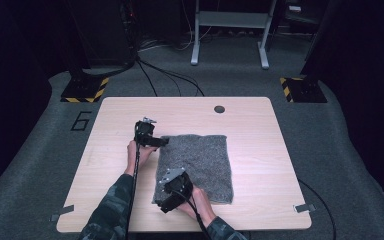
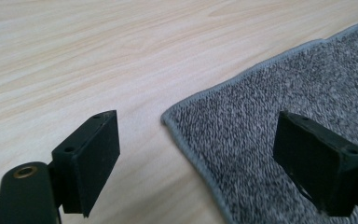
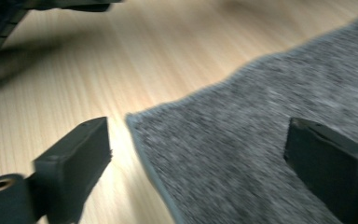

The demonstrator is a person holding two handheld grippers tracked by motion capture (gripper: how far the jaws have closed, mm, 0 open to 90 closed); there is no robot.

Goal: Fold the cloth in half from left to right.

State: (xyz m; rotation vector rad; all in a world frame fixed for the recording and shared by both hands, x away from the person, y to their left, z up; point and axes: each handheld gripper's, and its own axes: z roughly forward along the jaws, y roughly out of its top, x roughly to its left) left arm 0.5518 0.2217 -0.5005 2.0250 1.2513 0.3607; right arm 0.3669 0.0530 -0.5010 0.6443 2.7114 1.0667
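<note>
Dark grey carpet ran under a light wooden table point(image 1: 260, 165), with cables and a metal frame point(image 1: 230, 30) at the far wall. Nearest the person, the right gripper point(image 1: 163, 205) sat low at the near left corner of the grey towel point(image 1: 195, 167). In the right gripper view its jaws stood spread, one over bare wood, the other over the towel point(image 3: 261, 140), with the corner hem between them and nothing pinched. That placement appeared chosen to straddle the corner for a grasp.

Farther up the table, the left gripper point(image 1: 164, 142) lay at the far left corner of the same towel. In the left gripper view its jaws were likewise spread, the corner of the towel point(image 2: 270, 116) between them, neither pad pressing on it. The towel lay flat and unfolded at the table's middle, square to its edges. Both tools holding corners on one side suggested a fold across to the opposite edge was intended.

Beyond the towel, a round cable port point(image 1: 219, 109) sat near the table's far edge.
</note>
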